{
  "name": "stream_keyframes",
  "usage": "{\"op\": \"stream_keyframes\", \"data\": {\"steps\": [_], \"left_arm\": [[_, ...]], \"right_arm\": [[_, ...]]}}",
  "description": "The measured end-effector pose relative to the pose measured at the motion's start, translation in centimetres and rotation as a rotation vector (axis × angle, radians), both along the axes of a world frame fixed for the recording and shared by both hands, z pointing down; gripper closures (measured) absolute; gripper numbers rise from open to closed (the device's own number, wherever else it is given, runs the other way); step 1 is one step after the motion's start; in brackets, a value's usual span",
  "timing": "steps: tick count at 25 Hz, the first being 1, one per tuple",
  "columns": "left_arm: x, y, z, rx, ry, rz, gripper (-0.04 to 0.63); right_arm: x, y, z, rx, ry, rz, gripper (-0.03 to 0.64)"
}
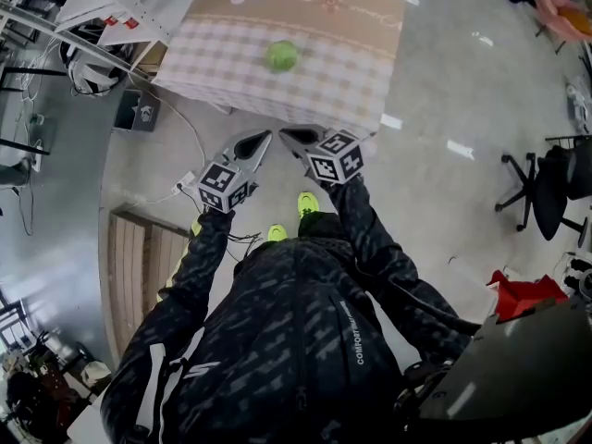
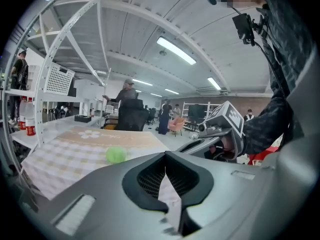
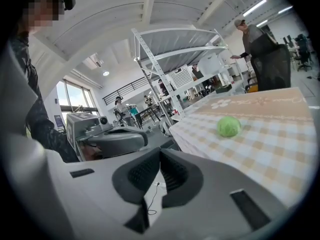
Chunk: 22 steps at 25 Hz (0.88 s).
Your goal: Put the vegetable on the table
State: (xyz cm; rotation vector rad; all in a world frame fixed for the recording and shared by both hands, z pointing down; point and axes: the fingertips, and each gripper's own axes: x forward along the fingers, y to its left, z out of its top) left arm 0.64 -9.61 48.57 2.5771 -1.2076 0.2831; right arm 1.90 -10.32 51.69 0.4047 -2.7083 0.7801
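Observation:
A round green vegetable (image 1: 282,55) lies by itself on the table's checked cloth (image 1: 324,86). Both grippers hang side by side in front of the table's near edge, short of the vegetable and not touching it. The left gripper (image 1: 263,140) is shut and holds nothing. The right gripper (image 1: 288,135) is also shut and empty. In the left gripper view the vegetable (image 2: 116,155) sits ahead to the left, beyond the shut jaws (image 2: 165,173). In the right gripper view it (image 3: 229,126) rests ahead to the right of the shut jaws (image 3: 160,170).
A white metal rack (image 1: 102,7) stands left of the table, with cables (image 1: 180,183) on the floor below. A wooden board (image 1: 139,266) lies at lower left. An office chair (image 1: 546,188) and a red object (image 1: 523,294) are at the right. People stand beyond the table (image 2: 127,109).

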Motion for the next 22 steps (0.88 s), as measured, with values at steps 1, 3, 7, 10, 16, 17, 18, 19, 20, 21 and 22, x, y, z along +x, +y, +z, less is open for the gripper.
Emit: {"op": "stream_keyframes", "data": {"steps": [1,3,7,10,16,17,18,19,20,21,22], "left_arm": [[-0.1,0.6,-0.1,-0.001,0.012,0.0,0.598],[-0.3,1.8,-0.3,-0.004,0.029,0.008,0.598],[-0.9,4.5,-0.7,-0.007,0.05,0.023,0.598],[-1.2,6.7,-1.1,-0.001,0.048,0.047,0.598],[-2.2,10.7,-3.0,0.049,0.051,0.073,0.598],[-2.2,11.5,-3.3,0.057,0.05,0.079,0.599],[-2.2,12.2,-3.4,0.065,0.05,0.086,0.6],[-2.2,12.8,-3.6,0.074,0.052,0.093,0.6],[-2.3,13.5,-3.7,0.082,0.055,0.101,0.598],[-2.3,14.1,-3.7,0.088,0.057,0.109,0.598],[-2.4,14.8,-3.8,0.09,0.059,0.116,0.598]], "right_arm": [[-0.1,0.6,-0.3,0.002,-0.002,0.001,0.617],[-0.5,1.7,-0.8,0.01,-0.002,0.005,0.617],[-1.3,4.7,-1.3,0.024,0.007,0.007,0.617],[-1.6,7.3,-1.6,0.03,0.012,0.015,0.617],[-2.7,11.8,-2.7,0.057,0.016,0.046,0.617],[-2.8,12.5,-3.0,0.067,0.015,0.053,0.617],[-2.9,13.1,-3.3,0.08,0.013,0.061,0.617],[-3.0,13.7,-3.6,0.093,0.01,0.07,0.617],[-3.1,14.3,-4.0,0.106,0.007,0.078,0.617],[-3.2,14.9,-4.3,0.116,0.004,0.086,0.617],[-3.3,15.5,-4.5,0.122,0.004,0.093,0.617]]}}
